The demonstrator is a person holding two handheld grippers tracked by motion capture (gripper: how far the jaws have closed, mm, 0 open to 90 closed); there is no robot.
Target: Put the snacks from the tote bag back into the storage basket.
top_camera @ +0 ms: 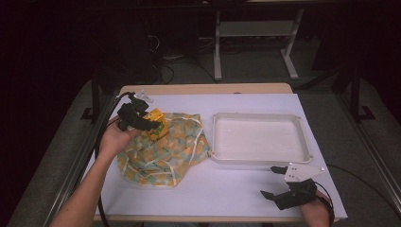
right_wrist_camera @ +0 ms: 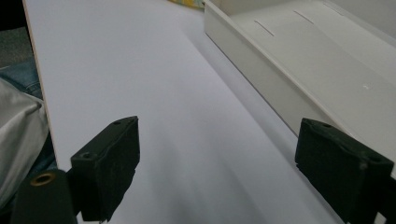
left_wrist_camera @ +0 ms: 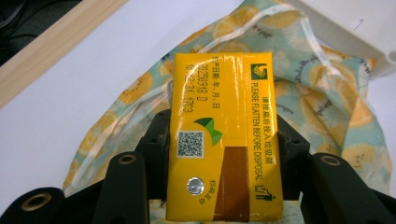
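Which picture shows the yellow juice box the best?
The left gripper view: the yellow juice box sits close up between the left tool's jaws, its printing readable. The high view shows it small and far off above the patterned bag.

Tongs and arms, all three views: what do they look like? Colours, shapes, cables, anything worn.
Both are black two-jaw tongs. The left tongs have a black cable trailing toward the table's near edge. The right tongs carry a pale grey three-cornered plate on top, with a black cable looping by the hand. In the gripper views the jaws are blocky black pads with brass-ringed holes. Both forearms are bare; no sleeves or gloves show.
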